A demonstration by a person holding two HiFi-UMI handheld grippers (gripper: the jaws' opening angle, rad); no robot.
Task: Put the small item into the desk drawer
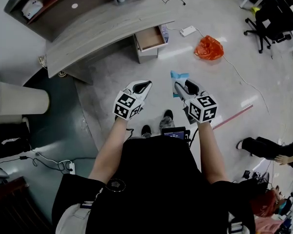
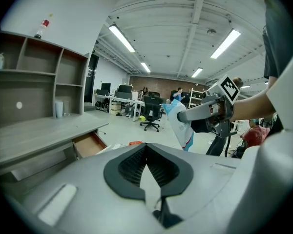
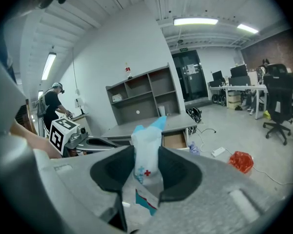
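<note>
A small white and blue packet (image 3: 148, 141) with a red cross is clamped between the jaws of my right gripper (image 3: 146, 152). From the head view, the packet (image 1: 178, 76) sticks out past the right gripper (image 1: 181, 87) above the floor. My left gripper (image 1: 140, 87) is beside it, shut with nothing in it, and its pads meet in the left gripper view (image 2: 146, 149). The grey desk (image 1: 97, 28) stands ahead, and its wooden drawer (image 1: 150, 37) is pulled open. That drawer (image 3: 176, 140) lies straight beyond the packet and also shows in the left gripper view (image 2: 90, 144).
An orange bag (image 1: 208, 48) and a white power strip (image 1: 188, 31) with a cable lie on the floor right of the drawer. A pink rod (image 1: 234, 116) lies at right. A pale round bin (image 1: 19, 101) stands at left. Office chairs (image 1: 266, 26) stand at far right.
</note>
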